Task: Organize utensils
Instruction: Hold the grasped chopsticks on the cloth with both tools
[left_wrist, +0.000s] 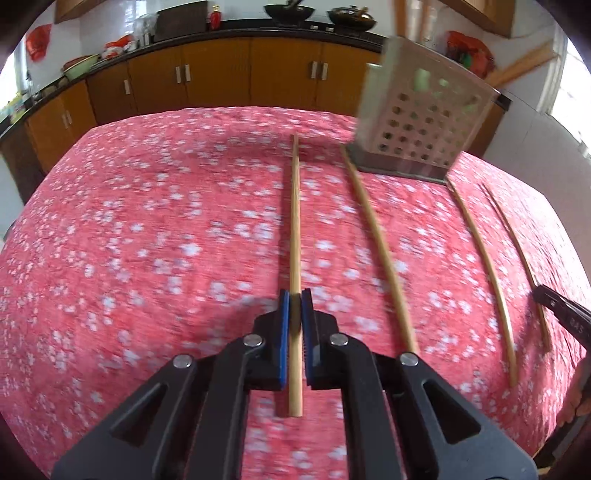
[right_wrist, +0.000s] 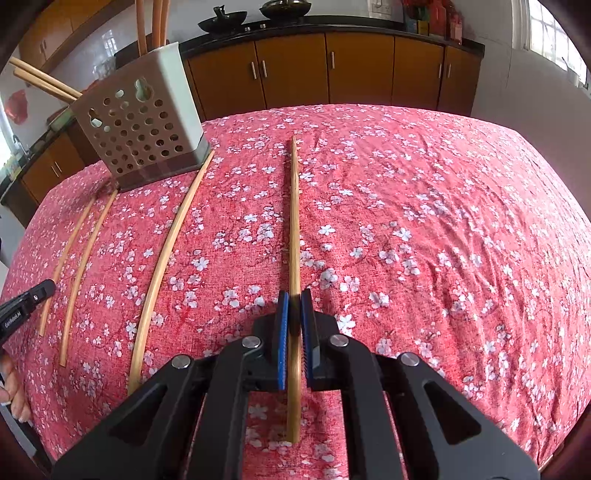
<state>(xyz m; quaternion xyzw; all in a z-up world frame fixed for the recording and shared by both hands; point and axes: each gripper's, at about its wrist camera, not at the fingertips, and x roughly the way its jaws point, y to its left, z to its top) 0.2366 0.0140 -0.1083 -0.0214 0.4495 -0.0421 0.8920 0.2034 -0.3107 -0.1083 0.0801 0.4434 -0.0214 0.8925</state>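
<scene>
At lower centre of each wrist view, the left gripper (left_wrist: 295, 295) and the right gripper (right_wrist: 295, 295) are each clamped on a wooden chopstick (left_wrist: 294, 221) (right_wrist: 294, 221), held near its thick end so the tip points ahead, likely for dropping into the perforated holder (right_wrist: 142, 133) at upper left; more loose chopsticks (right_wrist: 162, 266) lie beside it on the floral-clothed surface (right_wrist: 443, 240).

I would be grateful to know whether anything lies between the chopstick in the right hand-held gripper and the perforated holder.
Yes. One loose chopstick lies on the cloth between the held chopstick and the holder, its far tip by the holder's base. Above the table, nothing visible blocks the way.
</scene>
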